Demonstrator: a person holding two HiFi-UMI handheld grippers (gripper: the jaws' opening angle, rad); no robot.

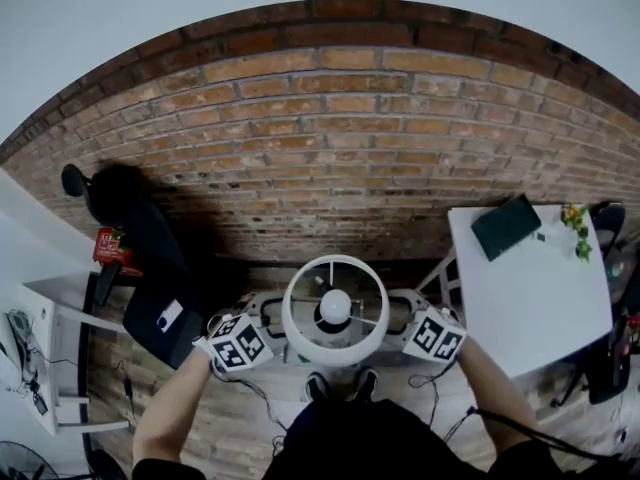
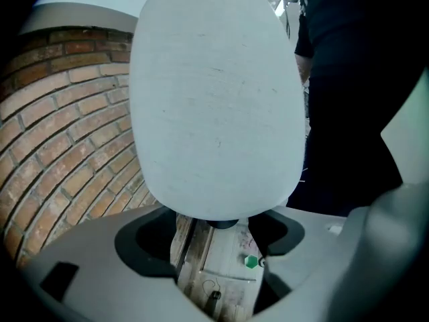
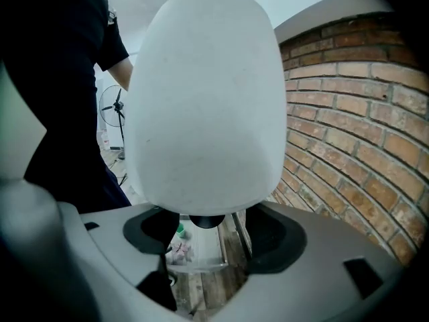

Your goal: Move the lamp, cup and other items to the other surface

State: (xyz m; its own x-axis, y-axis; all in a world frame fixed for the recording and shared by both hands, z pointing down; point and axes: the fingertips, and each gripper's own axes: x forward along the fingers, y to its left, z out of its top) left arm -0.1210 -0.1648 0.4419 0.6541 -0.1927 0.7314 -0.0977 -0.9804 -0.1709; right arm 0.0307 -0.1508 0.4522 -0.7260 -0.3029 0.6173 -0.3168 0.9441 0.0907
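Brick wall (image 1: 330, 148) ahead, plank floor (image 1: 250, 418) under you. Your left gripper (image 1: 272, 318) and right gripper (image 1: 402, 316) carry the white lamp (image 1: 335, 310) between them. It is off any surface, over the floor just ahead of your shoes (image 1: 338, 384). Each gripper's jaws stand wide, spread around the shade from opposite sides and holding it. White table (image 1: 540, 308) to your right: dark notebook (image 1: 505, 225) at its far left corner, flowers (image 1: 577, 230) by its far edge.

lamp (image 1: 335, 313) between left hand-held gripper (image 1: 264, 318) and right hand-held gripper (image 1: 406, 316), table (image 1: 540, 298) at right
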